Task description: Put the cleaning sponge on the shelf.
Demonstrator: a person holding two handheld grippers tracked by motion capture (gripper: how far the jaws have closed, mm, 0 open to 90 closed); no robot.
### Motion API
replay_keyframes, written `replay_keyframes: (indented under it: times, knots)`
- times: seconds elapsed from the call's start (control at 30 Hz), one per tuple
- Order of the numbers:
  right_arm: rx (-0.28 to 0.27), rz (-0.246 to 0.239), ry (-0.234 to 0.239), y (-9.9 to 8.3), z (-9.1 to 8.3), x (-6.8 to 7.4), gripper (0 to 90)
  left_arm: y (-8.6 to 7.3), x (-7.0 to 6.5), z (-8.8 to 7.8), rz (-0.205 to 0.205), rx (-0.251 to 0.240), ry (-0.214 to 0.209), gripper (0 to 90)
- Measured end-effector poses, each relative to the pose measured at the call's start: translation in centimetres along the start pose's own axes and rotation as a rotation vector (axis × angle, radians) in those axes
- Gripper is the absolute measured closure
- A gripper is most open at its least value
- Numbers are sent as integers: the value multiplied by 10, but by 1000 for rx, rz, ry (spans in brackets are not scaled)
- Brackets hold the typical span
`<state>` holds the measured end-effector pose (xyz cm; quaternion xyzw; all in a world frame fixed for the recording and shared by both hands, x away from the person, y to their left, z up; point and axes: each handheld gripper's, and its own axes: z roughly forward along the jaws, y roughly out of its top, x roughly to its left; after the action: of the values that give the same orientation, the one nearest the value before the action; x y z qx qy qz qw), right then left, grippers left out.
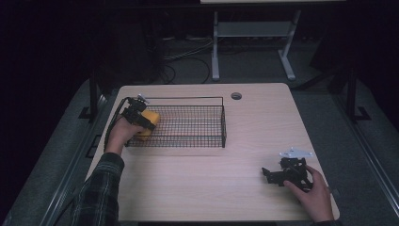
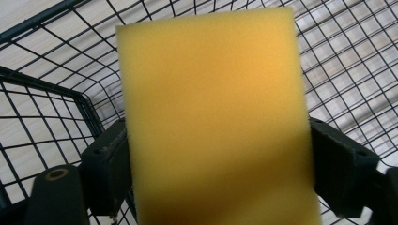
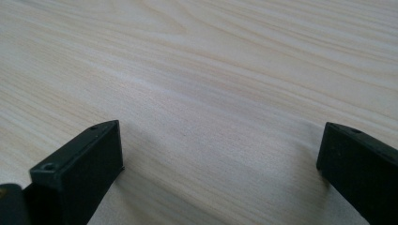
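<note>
Left gripper point(image 1: 141, 117) sits at the left end of the black wire basket point(image 1: 207, 98), at the far-left part of the light wood table point(image 1: 197, 183). Its jaws are clamped on a yellow sponge point(image 1: 149, 123), one jaw on each side edge. The person's left hand point(image 1: 121, 135) comes in from the near left, with a plaid sleeve point(image 1: 101, 193) behind it.

Sponge appearance, left gripper view: a flat rectangular block point(image 2: 213, 122) of plain yellow-orange foam, fine even texture, slightly blurred at this close range. Broad face turned to the camera. Edges straight, corners square. Lower part is in shadow and looks darker orange.

Orientation: long axis runs away from the jaws, up the frame in the left gripper view, with a slight lean to the left at the free end. In the high view the free end points right and a little far, over the basket's left end. Basket mesh shows behind and on both sides of the sponge. Cannot tell whether the sponge touches the basket floor.

Basket: long axis left to right, rim a thicker black wire.

Right gripper point(image 1: 284, 175) is at the near-right part of the table, held by the right hand point(image 1: 314, 194). Its jaws are apart with bare wood grain between them point(image 3: 220, 140). It lies well apart from the basket.
</note>
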<state>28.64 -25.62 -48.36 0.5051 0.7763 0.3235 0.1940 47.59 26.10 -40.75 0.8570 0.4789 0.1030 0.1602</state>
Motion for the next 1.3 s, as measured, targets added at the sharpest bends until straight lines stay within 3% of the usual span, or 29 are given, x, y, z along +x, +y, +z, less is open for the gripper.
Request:
replay_keyframes:
  times: [0.27, 0.73, 1.07, 1.3]
  knots:
    - [0, 0, 0, 0, 0, 0, 0, 0, 0, -3, 0, -16, 0, 164]
    - [0, 1, 0, 0, 0, 0, 0, -1, -5, -28, -6, -82, -14, 164]
    - [1, 1, -1, 0, 0, 0, 0, -14, -13, -50, -4, -147, -6, 165]
    - [0, 1, -1, 0, 0, 0, 0, -28, -21, -60, -3, -165, -8, 166]
